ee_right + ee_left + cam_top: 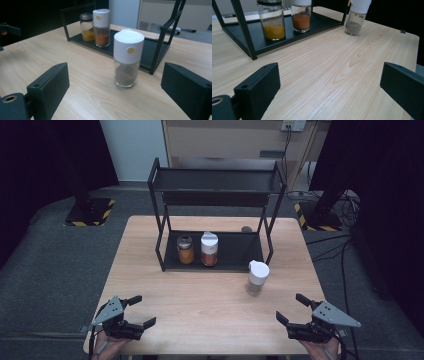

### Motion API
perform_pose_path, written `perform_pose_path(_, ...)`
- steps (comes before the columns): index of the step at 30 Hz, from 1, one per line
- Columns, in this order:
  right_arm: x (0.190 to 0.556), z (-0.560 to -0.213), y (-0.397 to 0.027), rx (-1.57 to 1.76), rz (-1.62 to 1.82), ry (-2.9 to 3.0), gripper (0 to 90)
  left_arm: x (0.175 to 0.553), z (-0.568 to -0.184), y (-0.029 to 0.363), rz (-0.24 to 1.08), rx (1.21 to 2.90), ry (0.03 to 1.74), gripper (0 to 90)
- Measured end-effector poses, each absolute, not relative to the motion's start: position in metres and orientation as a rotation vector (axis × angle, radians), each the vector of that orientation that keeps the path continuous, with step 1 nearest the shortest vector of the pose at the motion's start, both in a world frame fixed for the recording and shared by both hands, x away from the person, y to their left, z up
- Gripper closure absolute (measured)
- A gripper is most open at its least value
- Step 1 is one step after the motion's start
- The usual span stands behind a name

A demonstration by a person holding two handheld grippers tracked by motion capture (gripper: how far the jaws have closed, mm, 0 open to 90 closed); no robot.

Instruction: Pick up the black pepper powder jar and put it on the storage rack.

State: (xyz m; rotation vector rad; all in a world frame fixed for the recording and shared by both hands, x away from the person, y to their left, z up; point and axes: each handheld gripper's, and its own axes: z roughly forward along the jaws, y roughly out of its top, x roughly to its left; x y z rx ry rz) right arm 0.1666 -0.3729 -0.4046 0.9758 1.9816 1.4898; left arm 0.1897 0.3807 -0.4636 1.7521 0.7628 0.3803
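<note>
Right tool (113, 100) agape, grey spice jar (128, 58) ahead (untouched), beside rack (160, 42)

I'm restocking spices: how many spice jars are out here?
3. A yellow-spice jar and an orange-spice jar stand side by side on the rack's bottom shelf; a white-capped jar stands on the table by the rack's right front leg.

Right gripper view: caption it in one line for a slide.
Open right gripper faces a white-capped spice jar on the wooden table, beside a black rack holding two more jars.
</note>
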Motion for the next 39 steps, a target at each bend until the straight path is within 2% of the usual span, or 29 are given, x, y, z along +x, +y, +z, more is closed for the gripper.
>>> perform_pose_path(15,0.204,-0.362,-0.362,0.992,1.477,1.998,7.2,0.190,-0.464,0.381,0.378,1.752,0.766,1.9)
perform_pose_path(39,0.255,-0.362,-0.330,1.027,1.412,2.096,7.0,0.190,-0.464,0.381,0.376,1.752,0.763,1.9)
